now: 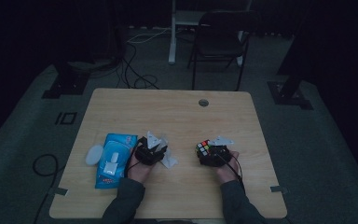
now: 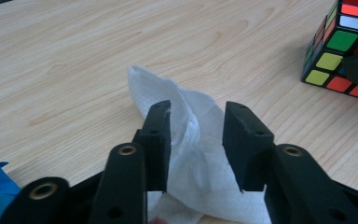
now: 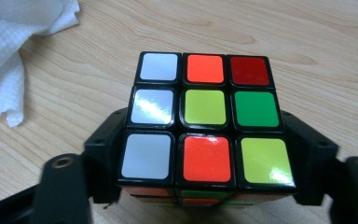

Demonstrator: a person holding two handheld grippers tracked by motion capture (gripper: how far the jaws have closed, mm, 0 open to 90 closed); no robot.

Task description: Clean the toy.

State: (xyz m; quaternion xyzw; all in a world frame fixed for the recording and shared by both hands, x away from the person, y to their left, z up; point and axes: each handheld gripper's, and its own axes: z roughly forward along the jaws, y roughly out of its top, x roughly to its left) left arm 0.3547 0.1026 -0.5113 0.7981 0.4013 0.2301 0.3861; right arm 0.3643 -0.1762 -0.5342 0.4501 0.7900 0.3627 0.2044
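White tissue (image 2: 193, 154) lies crumpled on the worktop (image 2: 74, 60) between the left gripper (image 2: 196, 140)'s parted fingers — unpinched. The right gripper (image 3: 205, 154) clamps the puzzle cube (image 3: 205, 121) just beside it; a shallow pinch could let the tissue slip out.

A: Specify the table (image 2: 65, 51) surface.
B: Pale wood grain, smooth, matt.
A: Tissue (image 2: 191, 140)?
B: White paper, embossed, soft, creased.
A: Cube (image 3: 207, 121)?
B: Black plastic body; glossy coloured stickers reflecting light.
A: Jaws?
B: Matt black plastic, edges slightly rough.
A: Pack (image 1: 114, 161)?
B: Blue plastic film, faint sheen.
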